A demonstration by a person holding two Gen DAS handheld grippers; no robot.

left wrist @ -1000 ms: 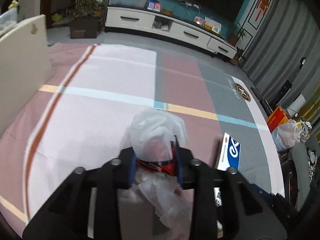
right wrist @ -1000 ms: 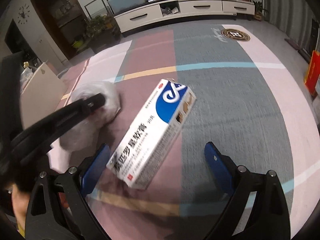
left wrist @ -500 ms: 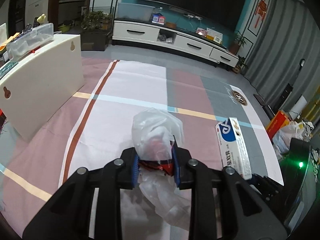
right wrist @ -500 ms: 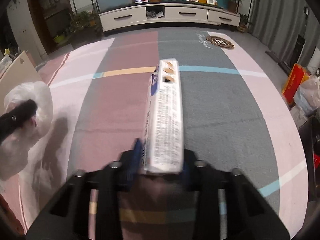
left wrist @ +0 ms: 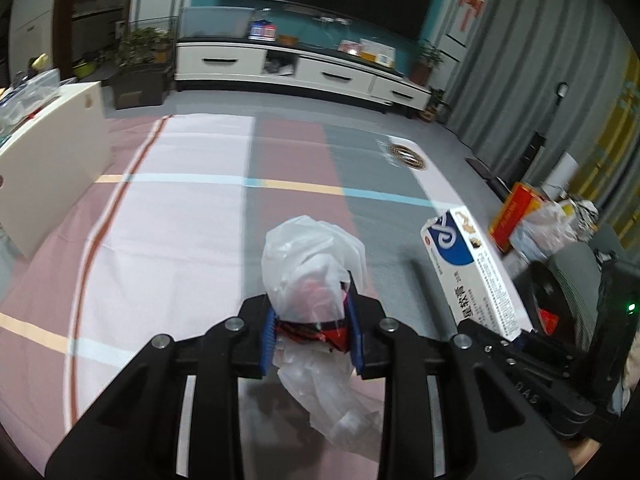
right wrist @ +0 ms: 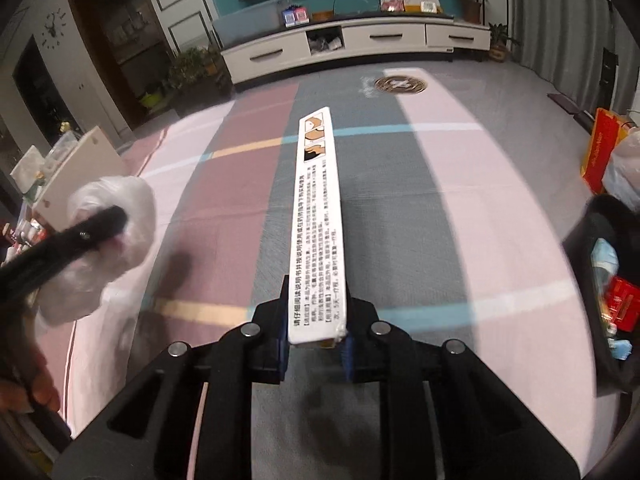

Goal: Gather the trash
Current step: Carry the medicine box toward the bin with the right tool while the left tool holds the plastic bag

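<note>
Crumpled plastic bag (left wrist: 310,264) pinched in left gripper (left wrist: 312,330); right gripper (right wrist: 315,342) clamps ointment box (right wrist: 318,216). Carpet (right wrist: 420,216) ahead apparently unobstructed; dark bin (right wrist: 600,264) at right edge.

Dim indoor light, motion blur throughout, fisheye bending with dark corners.

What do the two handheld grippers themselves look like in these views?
Both the left gripper and the right gripper are matte black plastic linkages with slotted cut-outs and round silver pivot pins. Blue ribbed pads line the inner faces of the jaws. From the left wrist view, the right gripper's body carries faint raised lettering, with a small green indicator light glowing behind it. No cables or sleeves can be made out.
</note>
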